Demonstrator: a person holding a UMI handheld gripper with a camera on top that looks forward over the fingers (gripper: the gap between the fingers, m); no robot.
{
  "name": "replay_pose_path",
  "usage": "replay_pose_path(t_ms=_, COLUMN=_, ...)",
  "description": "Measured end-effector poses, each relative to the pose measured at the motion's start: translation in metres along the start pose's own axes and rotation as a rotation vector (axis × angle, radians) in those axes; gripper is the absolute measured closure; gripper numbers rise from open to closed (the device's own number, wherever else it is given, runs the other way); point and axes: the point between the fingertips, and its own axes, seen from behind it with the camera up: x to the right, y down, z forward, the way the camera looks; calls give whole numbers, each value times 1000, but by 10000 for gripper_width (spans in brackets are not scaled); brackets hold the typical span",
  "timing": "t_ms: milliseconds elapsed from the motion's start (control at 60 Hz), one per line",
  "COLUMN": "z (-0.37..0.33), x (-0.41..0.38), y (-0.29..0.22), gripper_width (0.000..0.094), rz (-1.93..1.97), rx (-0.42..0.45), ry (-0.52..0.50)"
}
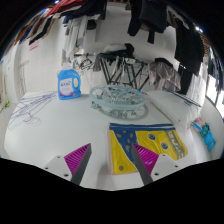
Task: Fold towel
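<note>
Towel [142, 147], a small yellow cloth with a dark blue border and pink and blue triangular patches, lay flat on the white tabletop [60, 125] in the lower right part of the frame. It looked spread out in roughly a square, its near edge reaching down to the right finger. One strip of blue ran down its left side, and a paler patterned band crossed its far right corner.

The gripper [110, 160] sat at the bottom centre of the frame with its two fingers held apart, nothing clamped between them. The left finger's magenta pad [78, 156] hung over bare table, well clear of the cloth. The right finger's pad [148, 156] overlapped the towel's near edge; whether it touched the fabric could not be told.

Beyond the towel, in the middle of the frame, stood a pale green wire basket-like dish [118, 97]. To its left, in the upper left part of the frame, stood a blue plastic bottle with a white label [69, 85]. At the far right edge lay a small blue and orange packet [203, 130]. Dark garments [160, 22] hung across the top of the frame, above a folding metal rack [125, 62] behind the dish.
</note>
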Motion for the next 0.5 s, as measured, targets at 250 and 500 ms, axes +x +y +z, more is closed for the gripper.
replay_pose_path(t_ms=250, z=88, x=-3, y=9, gripper_width=83, rz=9, rx=-67, ry=-18)
replay_pose_path(t_ms=500, z=99, x=7, y=8, gripper_width=538, rz=58, rx=-86, ry=-18)
